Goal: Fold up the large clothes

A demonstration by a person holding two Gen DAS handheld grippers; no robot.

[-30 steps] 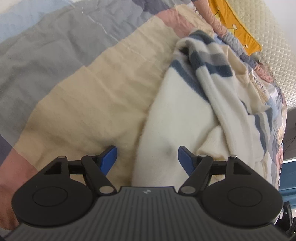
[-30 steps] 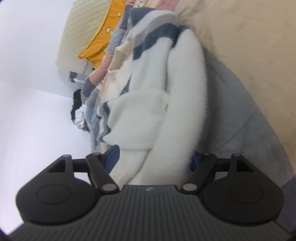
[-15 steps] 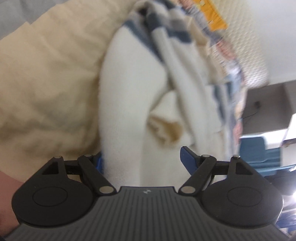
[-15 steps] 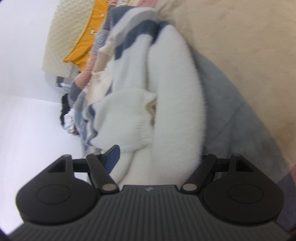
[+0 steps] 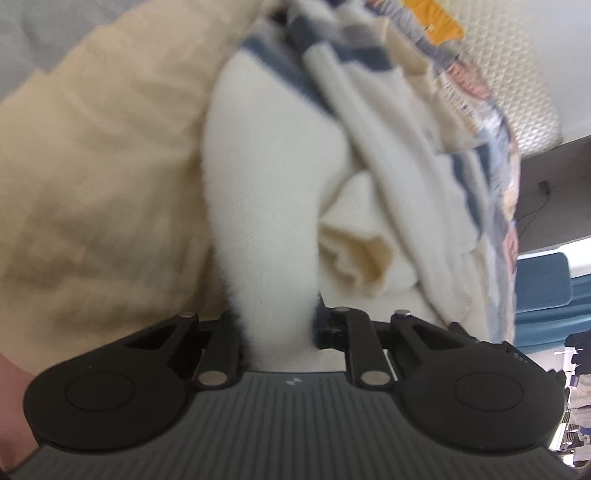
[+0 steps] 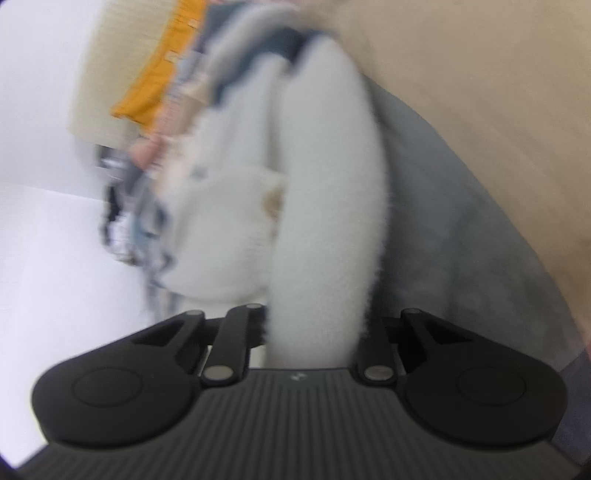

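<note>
A fluffy white sweater (image 5: 258,184) with blue and grey stripes lies bunched on the patchwork bedspread (image 5: 92,184). In the left wrist view my left gripper (image 5: 277,325) is closing its jaws on a thick white fold of it, and the fabric is pinched narrow between the pads. A ribbed cream cuff (image 5: 354,254) lies just right of that fold. In the blurred right wrist view my right gripper (image 6: 317,332) is also closing on a white fold of the sweater (image 6: 325,184), which fills the gap between its jaws. The blue pads are hidden by fabric in both views.
The beige and grey bedspread (image 6: 480,110) stretches beside the sweater. A yellow cloth (image 5: 432,22) and a cream quilted headboard (image 5: 517,74) stand at the far end. A blue seat (image 5: 543,280) is off the bed's edge. A white wall (image 6: 44,221) lies left in the right wrist view.
Both grippers went from wide open around the sweater folds to pinched on them. The left one also moved forward over the sweater and tilted downward.
</note>
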